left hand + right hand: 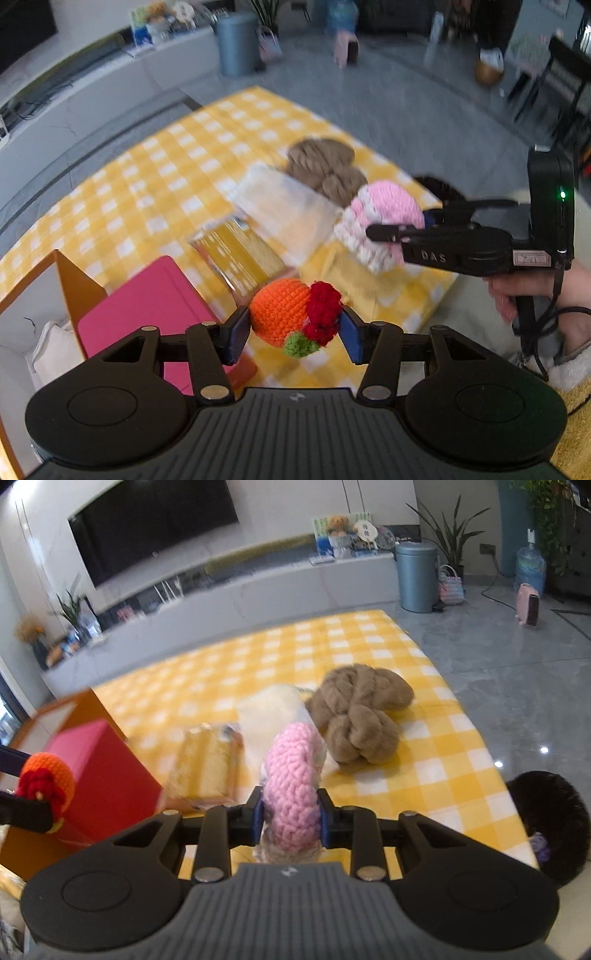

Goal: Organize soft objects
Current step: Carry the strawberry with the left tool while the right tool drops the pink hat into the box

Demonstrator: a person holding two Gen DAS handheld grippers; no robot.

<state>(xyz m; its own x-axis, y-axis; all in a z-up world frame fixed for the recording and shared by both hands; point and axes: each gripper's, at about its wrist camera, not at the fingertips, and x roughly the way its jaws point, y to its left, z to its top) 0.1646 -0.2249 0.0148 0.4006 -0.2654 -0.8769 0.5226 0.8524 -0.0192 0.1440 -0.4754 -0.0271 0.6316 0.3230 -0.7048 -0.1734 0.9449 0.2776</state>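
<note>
Between blurred boxes on the checked blanket (229,664), left gripper (294,325) jaws clamped on orange crochet ball (280,314), right gripper (290,815) jaws on pink knit (291,782).

Bright, even daylight; fisheye-bent edges, motion blur smearing the left view.

An orange crocheted ball (280,317) with dark red flower tufts and a green tuft is held in the air above the yellow checked blanket (155,173), near the blanket's front edge. A pink and white crocheted piece (293,786), thick-stitched and rounded, is likewise held above the blanket, to the right of the ball. A brown plush knot (360,720) of fat twisted strands lies on the blanket toward its far right corner. A black fluffy item (546,823) is seen just off the blanket's right edge.
</note>
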